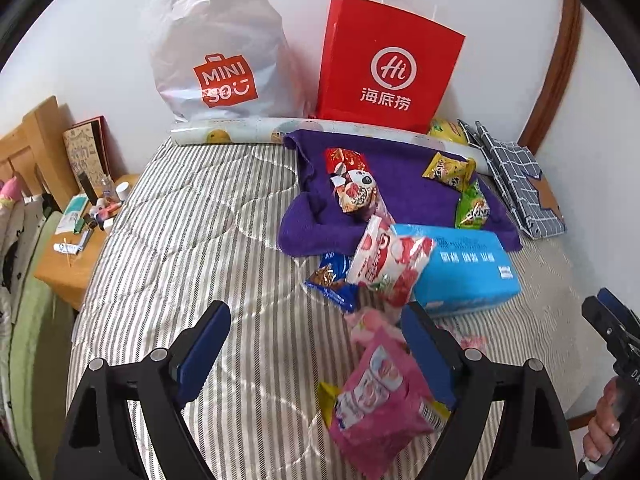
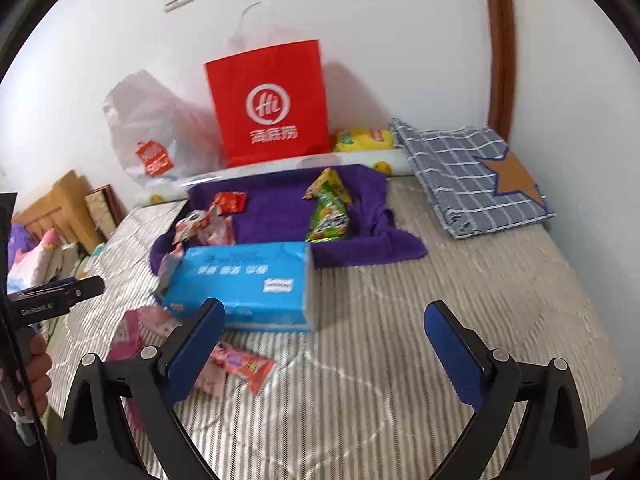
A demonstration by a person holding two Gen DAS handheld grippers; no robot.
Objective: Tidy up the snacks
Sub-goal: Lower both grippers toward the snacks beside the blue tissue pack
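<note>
Pink snack pack [image 1: 380,396] between left tool [image 1: 316,344] fingers (spread), long axis seemingly pointing away.

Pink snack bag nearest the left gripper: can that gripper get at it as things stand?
Probably yes. The left gripper is open, and the pink snack bag lies on the bed directly ahead, partly between its fingers, with nothing on top of it.

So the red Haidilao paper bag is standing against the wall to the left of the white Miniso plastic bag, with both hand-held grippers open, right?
Not quite. In the left wrist view the red Haidilao paper bag stands to the right of the white Miniso plastic bag, not the left. The rest holds: both lean against the wall, and the left hand-held gripper and right hand-held gripper are open.
</note>
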